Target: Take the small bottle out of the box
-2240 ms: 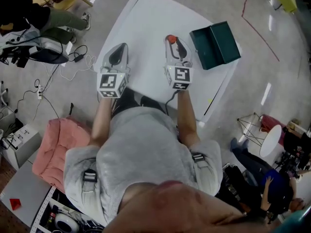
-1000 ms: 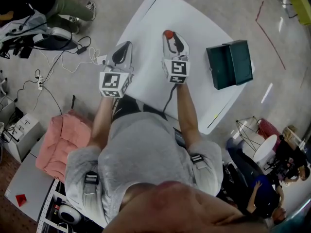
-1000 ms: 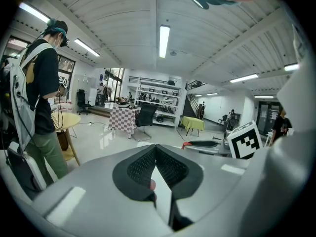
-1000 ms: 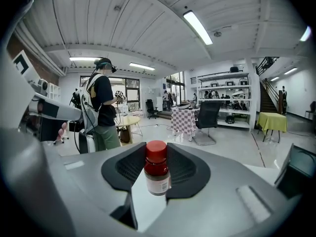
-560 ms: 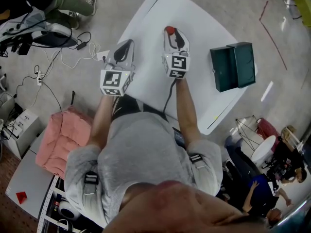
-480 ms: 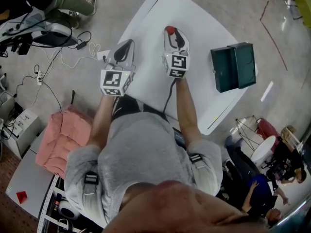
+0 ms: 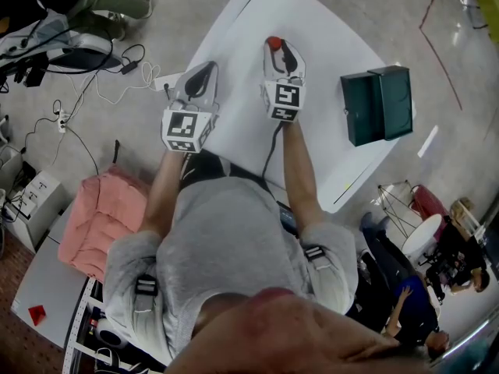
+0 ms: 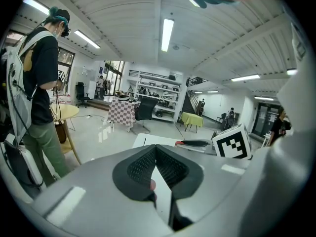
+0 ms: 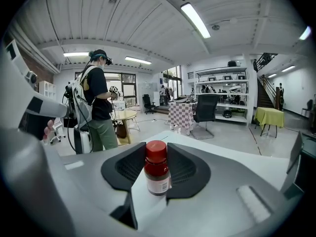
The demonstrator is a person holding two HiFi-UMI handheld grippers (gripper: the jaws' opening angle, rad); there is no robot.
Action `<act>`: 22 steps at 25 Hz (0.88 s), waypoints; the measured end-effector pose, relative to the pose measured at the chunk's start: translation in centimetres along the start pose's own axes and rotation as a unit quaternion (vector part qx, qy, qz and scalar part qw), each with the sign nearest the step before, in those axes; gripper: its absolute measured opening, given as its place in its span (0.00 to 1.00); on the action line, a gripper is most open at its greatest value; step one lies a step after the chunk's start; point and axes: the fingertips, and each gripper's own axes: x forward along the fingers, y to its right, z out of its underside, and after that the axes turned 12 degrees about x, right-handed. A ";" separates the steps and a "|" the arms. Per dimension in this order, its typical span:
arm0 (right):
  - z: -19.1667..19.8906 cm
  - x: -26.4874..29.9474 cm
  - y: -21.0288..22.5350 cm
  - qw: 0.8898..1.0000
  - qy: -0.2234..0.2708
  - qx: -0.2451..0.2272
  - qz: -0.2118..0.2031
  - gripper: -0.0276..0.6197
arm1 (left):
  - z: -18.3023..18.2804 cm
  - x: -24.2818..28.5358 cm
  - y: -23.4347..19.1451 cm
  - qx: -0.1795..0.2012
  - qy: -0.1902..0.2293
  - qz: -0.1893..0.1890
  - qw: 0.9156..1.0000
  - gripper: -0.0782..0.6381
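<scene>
A small brown bottle (image 9: 157,174) with a red cap (image 7: 273,44) stands upright between the pads of my right gripper (image 9: 157,152), which is shut on it. In the head view the right gripper (image 7: 279,51) holds it over the middle of the white table (image 7: 327,29). The dark green box (image 7: 380,104) lies open near the table's right edge, well apart from the bottle. My left gripper (image 7: 207,68) hovers at the table's left edge, its pads (image 8: 143,167) meeting at the tips with nothing between them.
Cables and a power strip (image 7: 117,84) lie on the floor left of the table. A person in green trousers (image 8: 42,98) stands at the far left. A pink cushion (image 7: 97,224) sits by my left side, and other people (image 7: 437,287) are at the lower right.
The right gripper keeps the bottle throughout. The box now shows farther to the right of it than two seconds ago. Over the last half second only the view has shifted slightly.
</scene>
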 end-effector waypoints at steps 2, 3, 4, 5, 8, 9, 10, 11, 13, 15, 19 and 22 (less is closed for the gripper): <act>0.0 -0.1 0.1 1.000 0.000 0.001 0.000 0.25 | -0.1 -0.1 0.1 0.000 0.002 -0.001 1.000 0.13; 0.1 -0.2 0.1 1.000 -0.001 0.001 0.000 0.25 | -0.1 -0.2 0.2 -0.001 0.002 -0.001 1.000 0.13; 0.1 -0.2 0.1 1.000 -0.001 0.001 0.001 0.25 | -0.2 -0.3 0.2 -0.001 0.003 -0.002 1.000 0.13; 0.1 -0.3 0.1 1.000 -0.002 0.000 0.002 0.25 | -0.2 -0.4 0.2 -0.001 0.004 -0.002 1.000 0.13; 0.1 -0.5 0.1 1.000 -0.001 0.000 0.007 0.26 | -0.3 -0.8 0.2 0.000 0.005 -0.002 1.000 0.13; -0.1 -0.6 0.0 1.000 0.002 0.000 0.008 0.26 | -0.3 -0.8 0.2 0.000 0.006 -0.002 1.000 0.13; -0.3 -0.7 0.0 1.000 0.006 0.001 0.008 0.27 | -0.4 -0.9 0.2 0.001 0.007 -0.001 1.000 0.13; -0.5 -0.8 -0.1 1.000 0.010 0.002 0.007 0.28 | -0.5 -1.0 0.3 0.001 0.009 -0.001 1.000 0.13; -1.0 -1.4 -0.2 1.000 0.017 0.002 0.006 0.29 | -0.8 -1.3 0.5 0.003 0.013 0.000 1.000 0.13; -1.5 -2.0 -0.3 1.000 0.023 0.001 0.005 0.30 | -1.1 -1.6 0.8 0.005 0.018 0.001 1.000 0.13; -2.6 -3.5 -0.3 0.999 0.037 -0.002 0.007 0.30 | -2.1 -2.3 1.6 0.011 0.029 0.004 1.000 0.13; -3.6 -5.0 -0.3 0.999 0.049 -0.006 0.012 0.30 | -2.8 -3.2 2.3 0.013 0.039 0.008 0.999 0.13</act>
